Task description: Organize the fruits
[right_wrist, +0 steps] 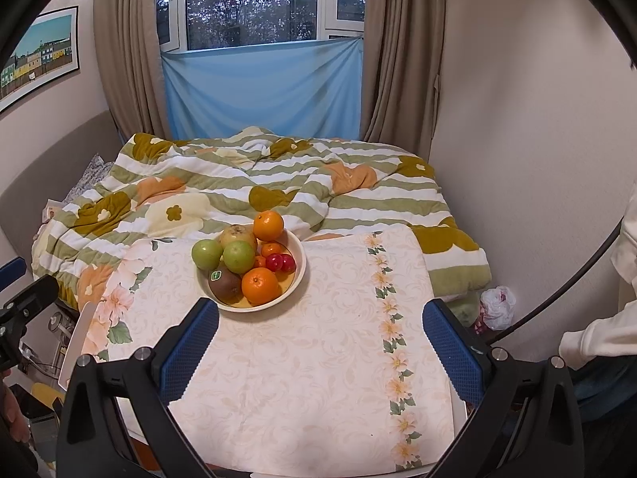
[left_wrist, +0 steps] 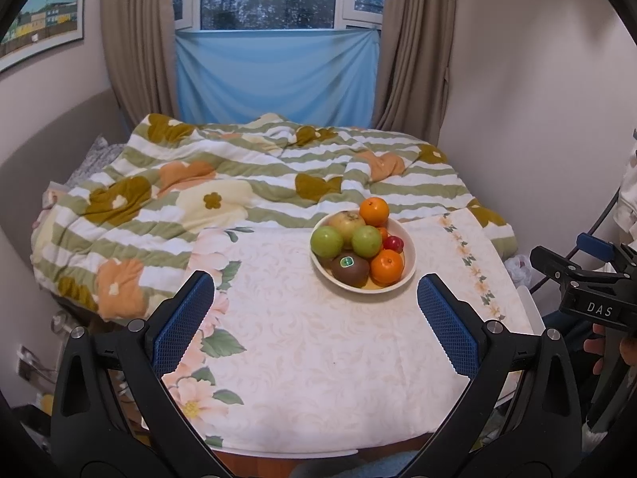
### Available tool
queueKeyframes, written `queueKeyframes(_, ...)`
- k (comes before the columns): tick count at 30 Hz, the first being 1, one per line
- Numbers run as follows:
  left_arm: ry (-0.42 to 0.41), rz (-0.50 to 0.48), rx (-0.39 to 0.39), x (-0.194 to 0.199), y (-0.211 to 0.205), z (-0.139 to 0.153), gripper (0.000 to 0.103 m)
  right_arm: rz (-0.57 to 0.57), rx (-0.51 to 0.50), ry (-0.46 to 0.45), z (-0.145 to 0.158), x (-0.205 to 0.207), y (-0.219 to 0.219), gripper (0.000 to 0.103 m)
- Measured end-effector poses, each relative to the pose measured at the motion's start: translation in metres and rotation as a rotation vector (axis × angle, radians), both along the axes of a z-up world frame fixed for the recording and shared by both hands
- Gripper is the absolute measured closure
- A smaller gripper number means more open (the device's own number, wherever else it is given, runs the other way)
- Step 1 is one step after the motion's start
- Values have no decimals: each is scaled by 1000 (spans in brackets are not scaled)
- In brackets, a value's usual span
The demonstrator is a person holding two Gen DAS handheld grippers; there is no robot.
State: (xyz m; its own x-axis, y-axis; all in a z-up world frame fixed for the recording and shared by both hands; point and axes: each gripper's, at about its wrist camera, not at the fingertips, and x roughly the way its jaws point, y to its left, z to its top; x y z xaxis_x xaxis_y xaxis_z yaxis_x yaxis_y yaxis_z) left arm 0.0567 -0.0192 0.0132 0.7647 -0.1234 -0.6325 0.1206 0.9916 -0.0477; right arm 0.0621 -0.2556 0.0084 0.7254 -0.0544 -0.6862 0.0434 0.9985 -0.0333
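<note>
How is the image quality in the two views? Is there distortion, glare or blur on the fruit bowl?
Left wrist view: strong fisheye bending at the dark corners; the fruit bowl is sharp, in soft even light, no glare. Right wrist view: the same bending; the bowl and kiwi are sharp, and the window is bright but not washed out.

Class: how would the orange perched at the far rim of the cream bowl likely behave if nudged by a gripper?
The round orange sits high on the cream bowl rim, so it would probably roll off onto the striped quilt. Its firm-looking peel should likely tolerate a grip.
</note>
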Motion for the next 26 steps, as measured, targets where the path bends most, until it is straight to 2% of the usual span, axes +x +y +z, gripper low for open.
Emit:
queueKeyframes(16,-31,-7,48,2,-3,6,0,-3,2,-1,0,0,-2,1)
queueKeyframes(26,-62,-4,24,-9,-3,11,0,-14,5,-5,0,-6,-3,1)
